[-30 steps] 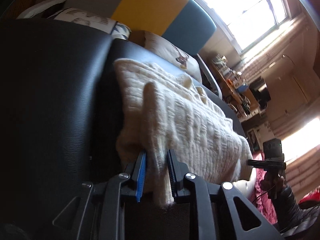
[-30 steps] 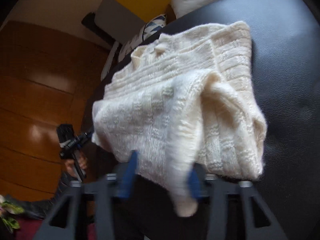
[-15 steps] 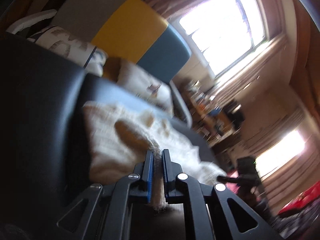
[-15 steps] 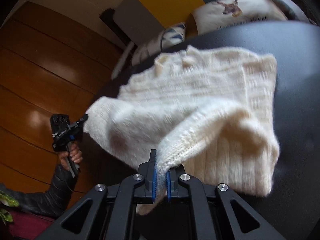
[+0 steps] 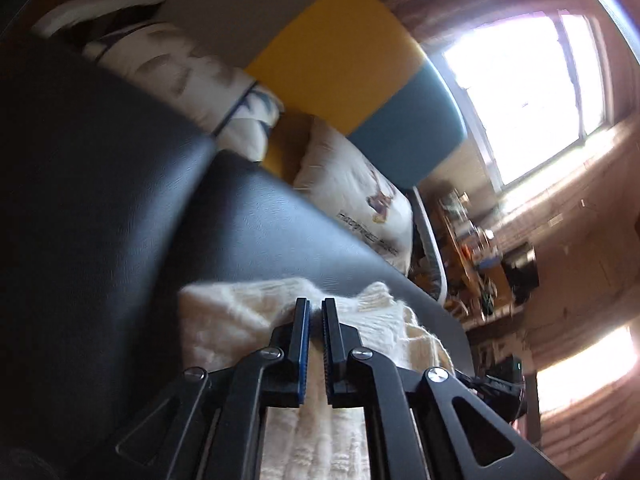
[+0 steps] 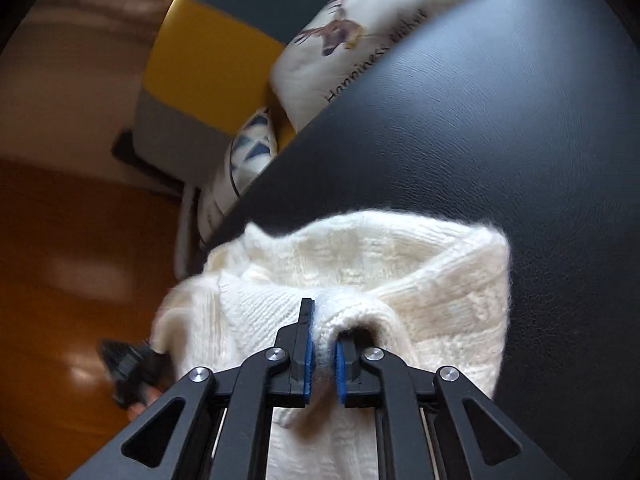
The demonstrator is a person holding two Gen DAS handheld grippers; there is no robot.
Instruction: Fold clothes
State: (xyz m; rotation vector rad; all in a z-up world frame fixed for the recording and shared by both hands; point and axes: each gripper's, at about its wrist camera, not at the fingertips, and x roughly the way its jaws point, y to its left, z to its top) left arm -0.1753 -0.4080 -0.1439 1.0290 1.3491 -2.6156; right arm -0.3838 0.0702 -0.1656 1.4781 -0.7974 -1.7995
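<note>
A cream knitted sweater (image 6: 420, 264) lies on a black leather surface (image 6: 500, 120). My right gripper (image 6: 322, 344) is shut on a thick edge of the sweater and holds that fold over the rest of the garment. In the left wrist view my left gripper (image 5: 316, 332) is shut on another edge of the same sweater (image 5: 232, 316), with knit hanging down between the fingers. Most of the sweater is hidden under the grippers in both views.
Two printed cushions (image 5: 352, 200) (image 5: 188, 76) and a yellow, grey and teal backrest (image 5: 340, 52) stand at the far end of the black surface. A cluttered desk (image 5: 468, 248) sits under a bright window. The wooden floor (image 6: 60, 260) lies to the left.
Both grippers closed on sweater edges and carried them forward over the garment, so the sweater now looks folded shorter and bunched close under the grippers.
</note>
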